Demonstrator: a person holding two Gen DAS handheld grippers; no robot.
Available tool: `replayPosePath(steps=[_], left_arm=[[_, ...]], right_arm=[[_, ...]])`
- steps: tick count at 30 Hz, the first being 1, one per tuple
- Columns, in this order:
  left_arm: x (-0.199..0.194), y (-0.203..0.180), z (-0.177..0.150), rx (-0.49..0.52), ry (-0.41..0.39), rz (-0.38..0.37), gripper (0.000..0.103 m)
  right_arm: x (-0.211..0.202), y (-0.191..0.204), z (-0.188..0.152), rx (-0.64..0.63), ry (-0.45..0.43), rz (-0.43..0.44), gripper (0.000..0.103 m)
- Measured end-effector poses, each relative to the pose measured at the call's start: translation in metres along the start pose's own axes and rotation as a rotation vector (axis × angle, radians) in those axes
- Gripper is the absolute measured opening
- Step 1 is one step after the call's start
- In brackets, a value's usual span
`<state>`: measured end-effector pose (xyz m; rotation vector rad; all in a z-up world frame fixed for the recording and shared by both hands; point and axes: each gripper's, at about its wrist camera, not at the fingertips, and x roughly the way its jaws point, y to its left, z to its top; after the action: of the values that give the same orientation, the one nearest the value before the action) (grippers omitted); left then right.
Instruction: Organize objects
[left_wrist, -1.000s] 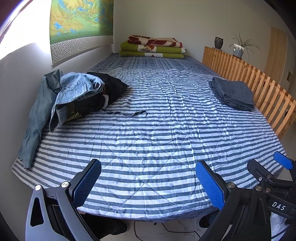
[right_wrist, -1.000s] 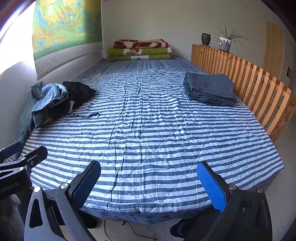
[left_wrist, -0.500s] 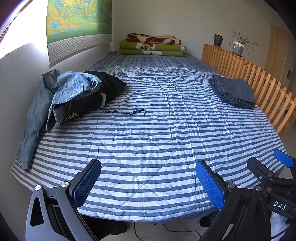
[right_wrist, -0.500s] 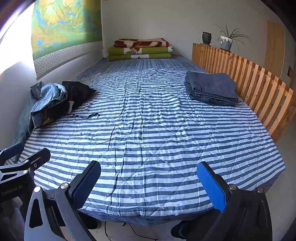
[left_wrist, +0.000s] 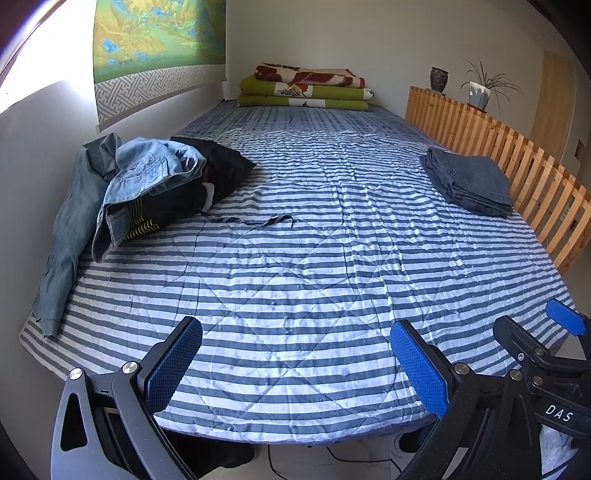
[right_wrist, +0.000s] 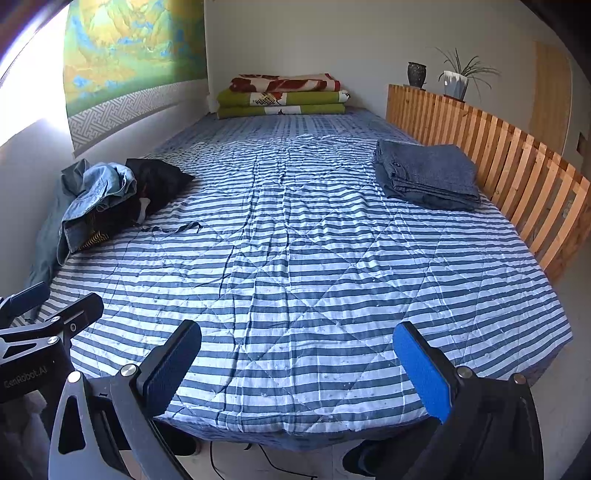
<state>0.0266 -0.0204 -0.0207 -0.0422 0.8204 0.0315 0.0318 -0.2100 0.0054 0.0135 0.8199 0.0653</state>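
Since the rumpled clothes pile (left_wrist: 147, 192) is heaped at the striped bed's (left_wrist: 314, 288) left edge against the wall, it's probably reached sooner by the left gripper (left_wrist: 295, 365); both it and the right gripper (right_wrist: 297, 365) are held wide apart, empty.

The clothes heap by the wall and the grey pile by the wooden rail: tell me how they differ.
The clothes heap is crumpled and loose, while the grey pile is folded flat with squared edges. The heap mixes light denim, darker denim and black cloth; the pile is one dark blue-grey shade. The heap has a sleeve hanging over the bed's edge and a thin strap trailing out, while the pile keeps to itself. Both lie on the striped quilt, untouched by either gripper.
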Motion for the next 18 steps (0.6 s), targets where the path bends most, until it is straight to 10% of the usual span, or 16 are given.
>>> replayPosePath(steps=[18], left_arm=[[0.006, 0.016, 0.005, -0.013, -0.007, 0.011, 0.103]], right_arm=[[0.005, 0.014, 0.003, -0.019, 0.012, 0.006, 0.102]])
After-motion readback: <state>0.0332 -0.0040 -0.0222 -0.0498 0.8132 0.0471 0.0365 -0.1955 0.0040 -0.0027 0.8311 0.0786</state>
